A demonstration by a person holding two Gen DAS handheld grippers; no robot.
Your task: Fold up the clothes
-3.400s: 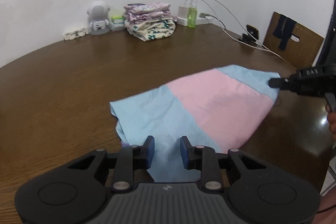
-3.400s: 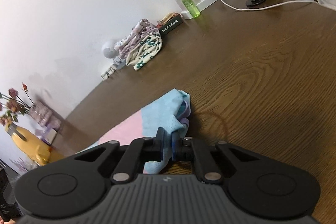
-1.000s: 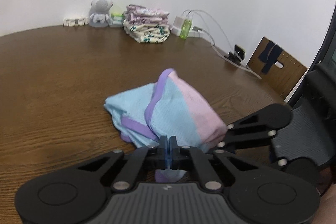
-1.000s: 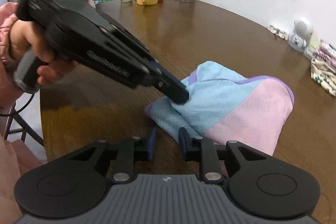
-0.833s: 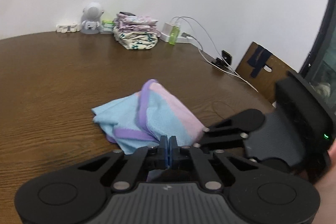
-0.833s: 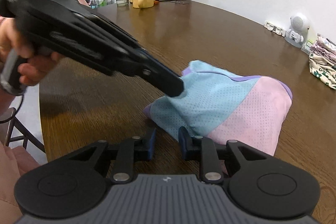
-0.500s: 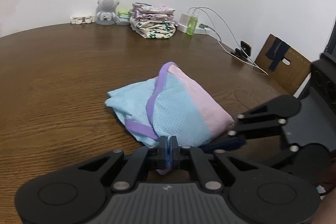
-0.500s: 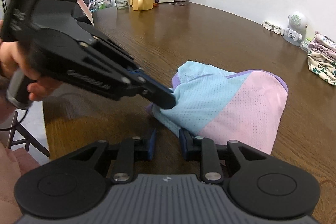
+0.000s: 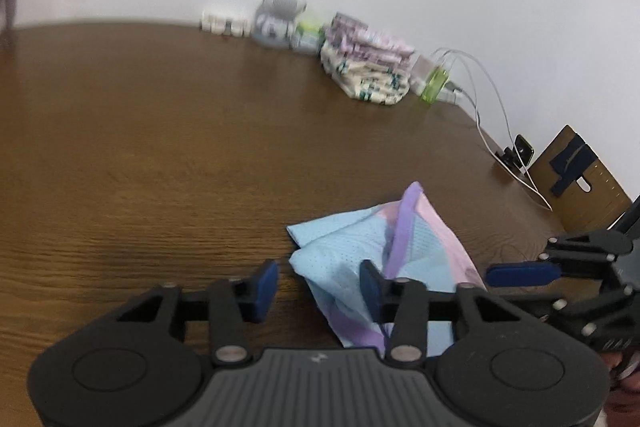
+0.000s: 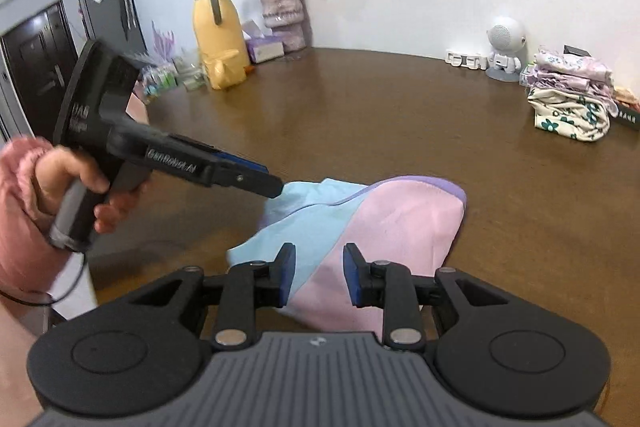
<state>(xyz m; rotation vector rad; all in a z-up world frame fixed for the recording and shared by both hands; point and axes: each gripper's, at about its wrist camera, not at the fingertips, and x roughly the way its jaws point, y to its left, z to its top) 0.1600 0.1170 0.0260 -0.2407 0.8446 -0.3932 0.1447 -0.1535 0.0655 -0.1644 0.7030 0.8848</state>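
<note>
On the brown wooden bench (image 10: 400, 115) lies a folded garment (image 10: 360, 223) of pale blue and pink with purple trim, bunched near the front edge. Just above its front part hangs the right tool (image 10: 319, 275), its jaws apart with nothing pinched. At the garment's blue corner sits the left tool (image 9: 318, 285), whose jaws have just been opening and now stand apart, gripping no cloth. Far back by the wall rests a stack of folded clothes (image 10: 570, 107) beside a small white robot figure (image 10: 505, 47).
</note>
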